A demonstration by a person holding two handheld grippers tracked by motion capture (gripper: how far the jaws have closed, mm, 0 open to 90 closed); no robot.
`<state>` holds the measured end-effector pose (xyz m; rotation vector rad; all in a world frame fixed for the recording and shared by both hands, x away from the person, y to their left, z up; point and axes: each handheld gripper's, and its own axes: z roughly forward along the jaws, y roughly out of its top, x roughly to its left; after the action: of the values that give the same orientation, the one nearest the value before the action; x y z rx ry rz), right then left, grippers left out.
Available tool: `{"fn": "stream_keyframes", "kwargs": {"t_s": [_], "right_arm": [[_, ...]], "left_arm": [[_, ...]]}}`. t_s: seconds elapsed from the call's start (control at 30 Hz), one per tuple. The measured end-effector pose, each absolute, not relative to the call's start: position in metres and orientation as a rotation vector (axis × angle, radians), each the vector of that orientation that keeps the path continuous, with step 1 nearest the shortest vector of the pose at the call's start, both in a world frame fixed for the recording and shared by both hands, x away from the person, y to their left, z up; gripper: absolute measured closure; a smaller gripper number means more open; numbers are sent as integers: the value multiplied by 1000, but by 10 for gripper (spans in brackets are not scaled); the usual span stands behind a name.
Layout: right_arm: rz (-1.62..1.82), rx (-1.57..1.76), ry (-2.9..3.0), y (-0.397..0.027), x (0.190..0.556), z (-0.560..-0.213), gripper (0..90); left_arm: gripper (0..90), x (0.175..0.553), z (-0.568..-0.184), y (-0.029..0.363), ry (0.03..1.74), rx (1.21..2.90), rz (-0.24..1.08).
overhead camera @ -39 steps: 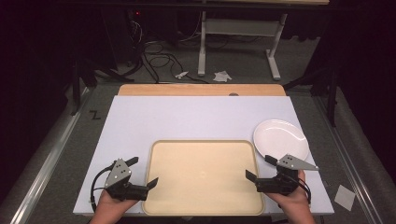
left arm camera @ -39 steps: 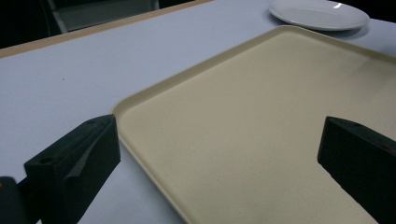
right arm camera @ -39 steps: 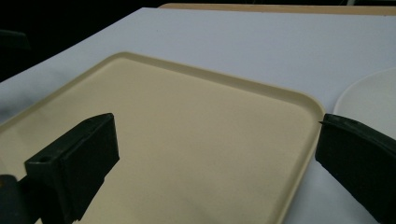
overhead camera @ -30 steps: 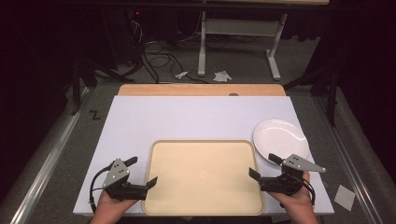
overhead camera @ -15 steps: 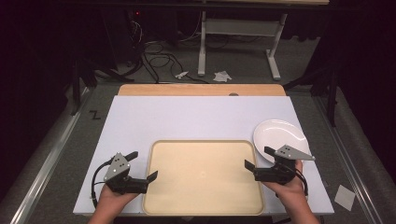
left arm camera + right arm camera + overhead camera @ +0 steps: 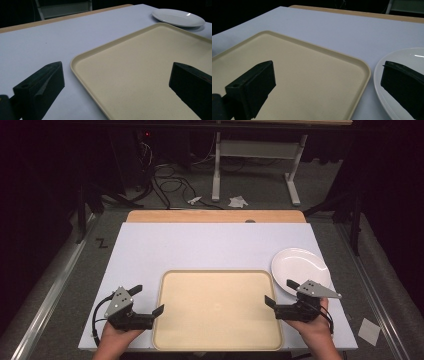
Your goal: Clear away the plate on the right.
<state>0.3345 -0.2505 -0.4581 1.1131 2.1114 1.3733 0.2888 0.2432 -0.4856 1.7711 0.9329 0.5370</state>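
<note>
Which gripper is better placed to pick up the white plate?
Right. The right gripper is open beside the plate, one jaw already over its rim. The left gripper sits across the tray.

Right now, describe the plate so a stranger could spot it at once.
On the white table top, look past the right rim of the big beige tray. The plate lies there: round, glossy white, empty, the only round thing.

High view overhead; gripper views share tray (image 6: 140, 75).
</note>
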Motion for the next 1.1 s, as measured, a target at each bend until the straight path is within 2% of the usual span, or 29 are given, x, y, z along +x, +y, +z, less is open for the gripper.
{"fn": "stream_keyframes", "kwargs": {"t_s": [1.1], "right_arm": [[1370, 1282, 1989, -297, 338, -455, 0]], "left_arm": [[20, 282, -486, 245, 930, 1775, 520]]}}
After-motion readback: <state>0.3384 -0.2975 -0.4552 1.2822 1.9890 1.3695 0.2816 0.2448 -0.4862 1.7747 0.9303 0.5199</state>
